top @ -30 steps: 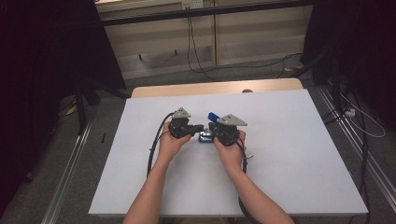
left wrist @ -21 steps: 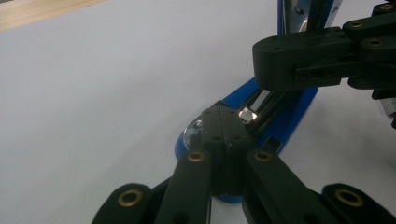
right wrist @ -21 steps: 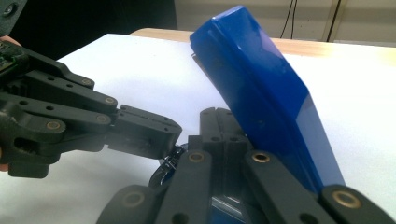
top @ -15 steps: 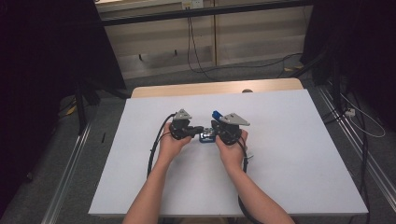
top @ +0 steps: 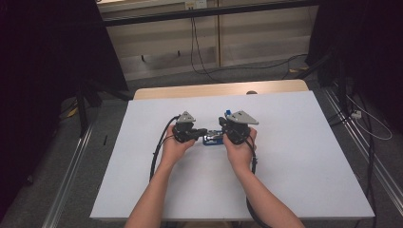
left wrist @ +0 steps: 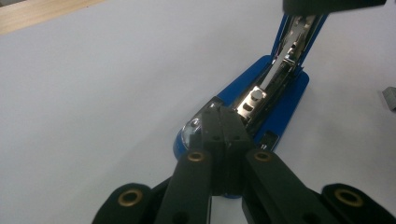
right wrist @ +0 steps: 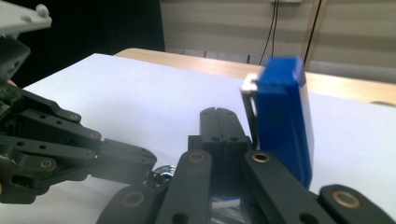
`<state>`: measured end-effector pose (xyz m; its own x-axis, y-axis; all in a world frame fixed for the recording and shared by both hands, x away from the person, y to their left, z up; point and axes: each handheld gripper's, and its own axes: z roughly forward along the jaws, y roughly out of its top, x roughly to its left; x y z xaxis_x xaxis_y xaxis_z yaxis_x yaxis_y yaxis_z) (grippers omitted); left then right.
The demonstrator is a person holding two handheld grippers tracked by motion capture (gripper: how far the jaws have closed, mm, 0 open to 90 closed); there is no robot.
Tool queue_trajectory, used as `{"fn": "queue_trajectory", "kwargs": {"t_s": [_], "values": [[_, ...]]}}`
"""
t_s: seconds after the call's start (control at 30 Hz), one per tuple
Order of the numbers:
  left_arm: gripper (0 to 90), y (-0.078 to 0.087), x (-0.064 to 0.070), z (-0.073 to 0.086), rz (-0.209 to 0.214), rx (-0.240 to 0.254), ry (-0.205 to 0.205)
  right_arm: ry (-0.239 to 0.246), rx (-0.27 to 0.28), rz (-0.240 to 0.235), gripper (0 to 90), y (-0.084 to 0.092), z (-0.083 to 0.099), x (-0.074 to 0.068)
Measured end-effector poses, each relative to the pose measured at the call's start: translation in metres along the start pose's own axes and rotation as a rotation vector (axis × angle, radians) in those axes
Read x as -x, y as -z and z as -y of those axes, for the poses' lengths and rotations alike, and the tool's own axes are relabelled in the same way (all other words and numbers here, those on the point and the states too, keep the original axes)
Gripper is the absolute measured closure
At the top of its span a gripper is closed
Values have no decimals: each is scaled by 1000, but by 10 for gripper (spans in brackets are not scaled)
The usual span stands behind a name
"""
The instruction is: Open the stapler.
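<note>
Blue stapler, silver insides; white table; black hand-held grippers.

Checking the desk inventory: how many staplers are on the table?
1. The blue stapler lies mid-table between the two hands, its top swung open. Nothing suggests another, though the hands hide some surface.

On the white tabletop, the left tongs and right tongs point toward each other, tips close together. Between and just under them lies a blue stapler. Each hand grips its tool from behind, and cables trail back beside the forearms.
</note>
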<state>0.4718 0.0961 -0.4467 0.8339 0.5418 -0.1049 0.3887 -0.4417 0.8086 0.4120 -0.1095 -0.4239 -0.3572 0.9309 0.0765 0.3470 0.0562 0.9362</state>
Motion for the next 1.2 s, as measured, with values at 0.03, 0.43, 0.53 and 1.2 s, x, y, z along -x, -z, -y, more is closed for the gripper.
{"fn": "queue_trajectory", "kwargs": {"t_s": [0.03,0.43,0.53,1.2], "values": [[900,0,0,0,-5,-1,-5,3,1,3,900,1,-2,1],[900,0,2,0,-13,1,-7,36,-21,35,900,8,-5,11],[900,0,2,0,-15,3,-8,20,-25,46,900,9,-4,16],[900,1,2,1,-19,5,-6,10,-77,95,900,15,11,48]]}}
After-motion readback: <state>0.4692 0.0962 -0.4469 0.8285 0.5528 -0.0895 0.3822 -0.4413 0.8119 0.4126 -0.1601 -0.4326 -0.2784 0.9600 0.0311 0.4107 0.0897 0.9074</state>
